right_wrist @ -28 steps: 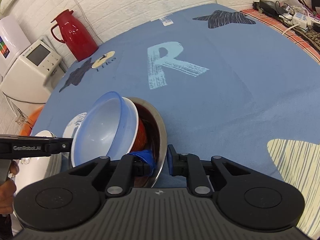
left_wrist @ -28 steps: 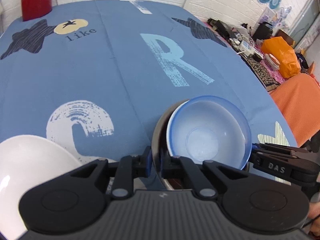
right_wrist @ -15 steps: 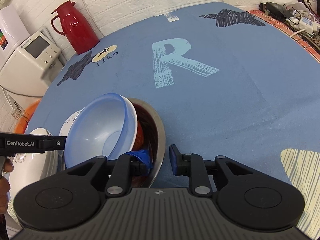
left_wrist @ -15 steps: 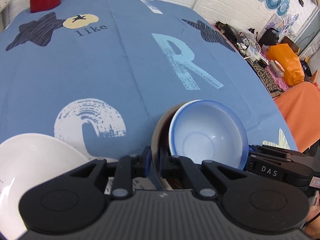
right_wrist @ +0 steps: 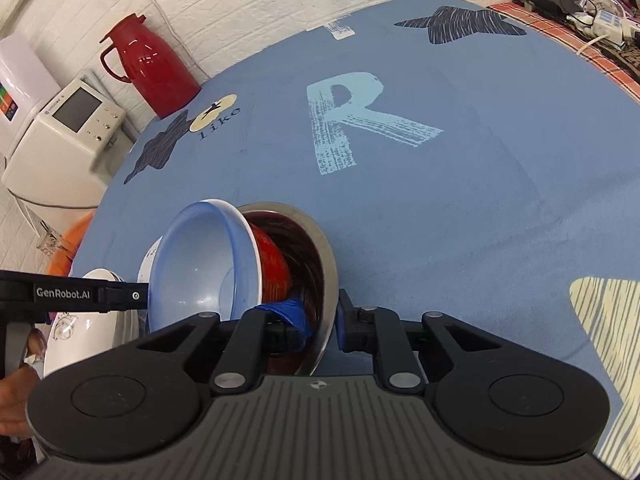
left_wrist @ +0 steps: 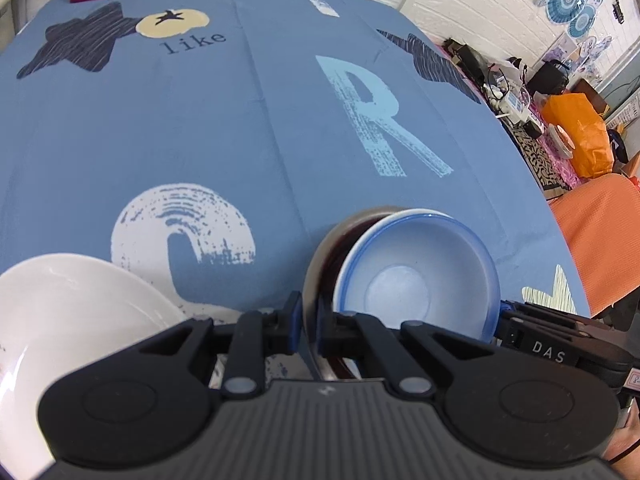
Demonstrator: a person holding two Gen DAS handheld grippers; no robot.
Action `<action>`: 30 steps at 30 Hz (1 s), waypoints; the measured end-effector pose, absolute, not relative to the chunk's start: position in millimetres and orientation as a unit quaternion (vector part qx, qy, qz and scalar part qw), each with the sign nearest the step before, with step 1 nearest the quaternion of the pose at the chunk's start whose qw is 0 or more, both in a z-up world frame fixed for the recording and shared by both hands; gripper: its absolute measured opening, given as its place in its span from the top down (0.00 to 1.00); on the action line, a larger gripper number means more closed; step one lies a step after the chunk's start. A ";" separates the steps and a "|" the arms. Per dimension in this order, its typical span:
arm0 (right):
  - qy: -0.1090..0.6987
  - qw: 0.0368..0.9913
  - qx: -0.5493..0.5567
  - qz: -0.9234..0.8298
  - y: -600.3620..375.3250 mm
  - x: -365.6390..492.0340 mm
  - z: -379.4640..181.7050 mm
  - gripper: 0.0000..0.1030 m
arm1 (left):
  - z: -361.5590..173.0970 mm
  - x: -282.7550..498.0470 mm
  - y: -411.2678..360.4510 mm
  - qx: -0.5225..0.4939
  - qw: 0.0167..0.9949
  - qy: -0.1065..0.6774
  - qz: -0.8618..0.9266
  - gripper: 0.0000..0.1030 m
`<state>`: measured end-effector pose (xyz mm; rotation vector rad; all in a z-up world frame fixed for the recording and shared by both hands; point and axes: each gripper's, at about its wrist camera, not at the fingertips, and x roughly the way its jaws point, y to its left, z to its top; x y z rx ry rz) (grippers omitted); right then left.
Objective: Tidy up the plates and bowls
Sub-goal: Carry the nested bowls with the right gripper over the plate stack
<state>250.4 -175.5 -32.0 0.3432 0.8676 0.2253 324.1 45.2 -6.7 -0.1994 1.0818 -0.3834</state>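
Both views pulled back a bit vs 0.9 s ago: the bowl stack sits lower and smaller in the left wrist view, and more of the tablecloth (left_wrist: 200,120) shows above it. Grips themselves look unchanged.

Left gripper (left_wrist: 308,326): jaws nearly together, 1 finger on each side of the steel bowl (left_wrist: 316,276) rim, clamped on it at the stack's left edge.

Right gripper (right_wrist: 322,320): jaws a moderate gap apart, straddling the steel bowl's near rim. Inner blue pad sits inside the bowl, against the red bowl (right_wrist: 274,264); outer pad is on the outside wall. Looks like contact on the rim on both sides.

Stack: steel bowl outermost, red bowl nested in it, blue bowl (right_wrist: 204,268) nested in that. All 3 tilted, open side facing left in the right wrist view. Blue bowl interior is pale, rim darker blue (left_wrist: 416,276).

White bowl (left_wrist: 68,312) is at lower left of the left wrist view, just beside the stack.

Red thermos (right_wrist: 150,66) stands at the far table edge, well apart. A hand (right_wrist: 16,392) shows at the left border of the right wrist view.
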 end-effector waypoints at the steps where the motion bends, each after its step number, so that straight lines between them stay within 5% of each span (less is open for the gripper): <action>1: 0.421 0.887 0.155 0.110 -172.2 252.3 -30.4 1.00 | -5.2 324.4 45.9 -0.092 0.835 0.512 -0.179 1.00; 21: 0.424 0.875 0.112 0.205 -67.2 265.8 28.7 1.00 | 60.9 280.1 162.8 -0.133 0.867 0.474 -0.082 1.00; 30: 0.456 0.851 0.058 0.255 8.0 250.2 7.5 1.00 | 34.7 234.0 230.1 -0.157 0.864 0.478 -0.023 1.00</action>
